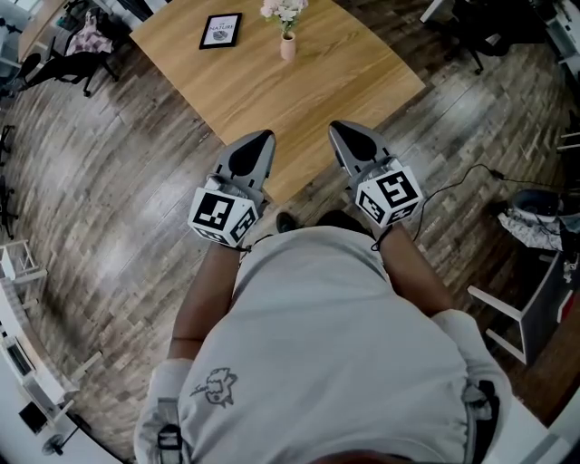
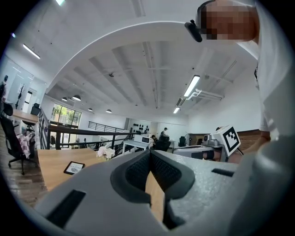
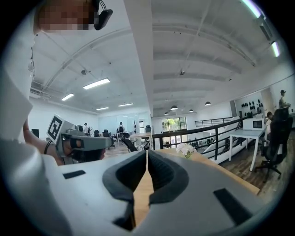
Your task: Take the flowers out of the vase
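Flowers (image 1: 284,11) in vase (image 1: 287,47) on table (image 1: 272,95), well beyond left gripper (image 1: 263,139) and right gripper (image 1: 340,130); both sets of jaws together, empty

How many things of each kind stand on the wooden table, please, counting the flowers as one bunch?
Picture frame: 1
Vase: 1
Bunch of flowers: 1
Total: 3

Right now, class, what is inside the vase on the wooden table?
Pale flowers stand in the small vase, blooms above its rim. Its wall hides the stems' lower ends and any water.
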`<state>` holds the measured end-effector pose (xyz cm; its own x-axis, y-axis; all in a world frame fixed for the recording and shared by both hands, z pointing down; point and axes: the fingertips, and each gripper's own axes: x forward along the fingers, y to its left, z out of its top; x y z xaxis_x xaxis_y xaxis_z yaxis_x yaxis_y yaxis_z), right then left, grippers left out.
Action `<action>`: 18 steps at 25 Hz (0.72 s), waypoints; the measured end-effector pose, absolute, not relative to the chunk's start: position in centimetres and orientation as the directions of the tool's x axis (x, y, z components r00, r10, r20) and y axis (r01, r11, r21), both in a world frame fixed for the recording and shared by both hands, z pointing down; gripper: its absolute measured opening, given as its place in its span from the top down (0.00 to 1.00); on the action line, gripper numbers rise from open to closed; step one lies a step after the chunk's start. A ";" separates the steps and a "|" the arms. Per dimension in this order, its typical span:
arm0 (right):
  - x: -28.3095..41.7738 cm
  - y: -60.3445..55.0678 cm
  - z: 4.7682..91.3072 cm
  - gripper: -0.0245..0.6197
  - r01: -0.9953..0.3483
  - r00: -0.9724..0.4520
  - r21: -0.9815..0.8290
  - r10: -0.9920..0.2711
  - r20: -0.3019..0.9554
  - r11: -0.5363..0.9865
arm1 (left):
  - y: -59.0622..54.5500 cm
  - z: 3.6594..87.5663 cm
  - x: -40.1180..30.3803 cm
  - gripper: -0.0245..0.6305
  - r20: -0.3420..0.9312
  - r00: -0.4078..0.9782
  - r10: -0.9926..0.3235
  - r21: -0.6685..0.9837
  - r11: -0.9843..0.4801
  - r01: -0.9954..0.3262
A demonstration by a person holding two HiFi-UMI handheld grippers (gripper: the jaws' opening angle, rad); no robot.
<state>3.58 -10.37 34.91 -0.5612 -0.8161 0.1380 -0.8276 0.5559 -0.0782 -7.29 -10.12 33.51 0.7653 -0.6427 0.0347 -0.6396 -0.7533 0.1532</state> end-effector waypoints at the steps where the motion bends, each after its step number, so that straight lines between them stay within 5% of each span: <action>1: 3.5 -10.9 35.0 0.94 -0.827 -0.561 -0.079 -0.815 0.144 0.556 | -10.6 33.5 -7.4 0.96 0.036 0.766 -0.642 0.155 -0.753 -0.639; 18: 3.4 -24.7 40.3 0.86 -0.777 -0.627 -0.120 -0.742 0.239 0.618 | -20.5 36.7 -7.0 0.96 0.120 0.699 -0.705 0.188 -0.675 -0.714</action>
<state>3.38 -24.67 40.34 -0.6268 -0.7416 0.2392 -0.7770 0.6180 -0.1201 -6.96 -20.49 36.73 0.6987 -0.7052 0.1204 -0.7136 -0.6749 0.1879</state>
